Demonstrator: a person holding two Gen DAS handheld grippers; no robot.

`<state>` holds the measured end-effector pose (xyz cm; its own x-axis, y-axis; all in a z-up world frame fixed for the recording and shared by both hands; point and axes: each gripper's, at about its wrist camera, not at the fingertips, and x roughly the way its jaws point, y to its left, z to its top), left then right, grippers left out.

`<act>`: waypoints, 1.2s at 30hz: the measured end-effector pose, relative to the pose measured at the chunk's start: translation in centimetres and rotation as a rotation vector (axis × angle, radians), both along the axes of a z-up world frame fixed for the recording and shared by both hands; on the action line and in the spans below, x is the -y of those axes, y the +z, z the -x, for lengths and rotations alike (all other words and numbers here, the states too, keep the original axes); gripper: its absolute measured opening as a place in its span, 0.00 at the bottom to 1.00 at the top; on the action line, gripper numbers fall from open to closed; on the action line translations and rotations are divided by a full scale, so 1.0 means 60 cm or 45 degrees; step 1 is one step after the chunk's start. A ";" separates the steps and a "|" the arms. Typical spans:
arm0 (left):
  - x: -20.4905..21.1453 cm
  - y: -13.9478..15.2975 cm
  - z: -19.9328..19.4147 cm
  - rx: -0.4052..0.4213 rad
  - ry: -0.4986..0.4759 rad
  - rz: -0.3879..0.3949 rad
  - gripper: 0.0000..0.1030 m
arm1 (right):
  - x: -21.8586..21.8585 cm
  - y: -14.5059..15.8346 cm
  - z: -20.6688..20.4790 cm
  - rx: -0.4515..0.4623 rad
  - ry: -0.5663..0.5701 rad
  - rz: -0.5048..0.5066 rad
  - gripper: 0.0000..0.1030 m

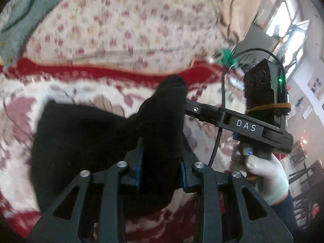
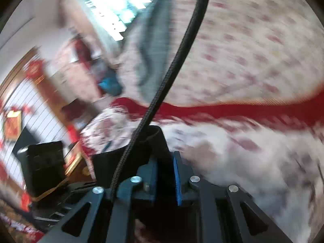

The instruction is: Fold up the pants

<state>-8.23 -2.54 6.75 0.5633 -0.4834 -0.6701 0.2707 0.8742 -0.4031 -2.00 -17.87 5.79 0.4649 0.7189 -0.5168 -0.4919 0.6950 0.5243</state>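
The black pants (image 1: 97, 141) hang bunched between the blue pads of the left gripper (image 1: 161, 170), which is clamped on a thick fold of them; the rest of the cloth spreads left and down from that gripper, above a red and white blanket (image 1: 20, 121). The right gripper (image 2: 165, 174) pinches another black edge of the pants (image 2: 129, 156), which sticks up past its fingertips. A black cable (image 2: 174, 64) crosses in front. Beyond the pants lies a flowered sheet (image 1: 121, 26).
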 end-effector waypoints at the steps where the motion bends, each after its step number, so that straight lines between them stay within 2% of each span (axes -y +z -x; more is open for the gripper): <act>1: 0.004 -0.010 -0.003 -0.030 0.002 0.005 0.28 | 0.015 -0.010 0.000 -0.026 -0.050 0.035 0.17; 4: 0.008 -0.013 0.005 -0.049 -0.001 0.000 0.30 | 0.052 -0.021 0.004 -0.088 -0.192 0.105 0.17; 7: 0.003 0.007 0.020 -0.025 -0.019 0.012 0.30 | 0.090 -0.008 0.021 -0.079 -0.248 0.037 0.18; 9: -0.005 0.024 0.032 0.000 -0.028 0.016 0.32 | 0.098 0.007 0.033 -0.050 -0.260 0.028 0.22; 10: -0.003 0.033 0.037 0.036 -0.026 -0.003 0.34 | 0.099 0.016 0.041 -0.031 -0.262 0.023 0.28; 11: -0.004 0.039 0.040 0.079 -0.027 -0.004 0.52 | 0.093 0.027 0.051 -0.015 -0.256 0.013 0.38; 12: -0.002 0.042 0.040 0.102 -0.042 0.023 0.70 | 0.093 0.032 0.053 -0.009 -0.249 0.005 0.43; 13: 0.000 0.042 0.038 0.099 -0.067 0.069 0.72 | 0.091 0.040 0.059 -0.005 -0.239 0.000 0.48; 14: 0.006 0.039 0.034 0.078 -0.091 0.107 0.72 | 0.090 0.044 0.066 -0.002 -0.235 0.005 0.48; 16: 0.019 0.036 0.026 0.022 -0.124 0.114 0.72 | 0.086 0.059 0.078 0.023 -0.249 0.031 0.48; 19: 0.008 0.045 0.035 0.042 -0.128 0.148 0.72 | 0.083 0.071 0.092 0.055 -0.259 0.049 0.48; 22: -0.031 0.056 0.050 0.087 -0.102 0.091 0.72 | 0.069 0.076 0.105 0.050 -0.199 0.090 0.48; 25: -0.083 0.053 0.056 0.108 0.018 -0.046 0.72 | 0.043 0.067 0.121 0.063 -0.158 0.168 0.49; 29: -0.140 0.038 0.040 0.088 0.157 -0.125 0.72 | 0.003 0.039 0.121 0.038 -0.096 0.229 0.49; 33: -0.174 0.023 0.032 0.071 0.212 -0.132 0.72 | -0.017 0.018 0.113 0.074 -0.185 0.477 0.49; 36: -0.175 0.015 0.020 0.059 0.203 -0.144 0.72 | -0.002 0.011 0.092 0.088 -0.207 0.473 0.52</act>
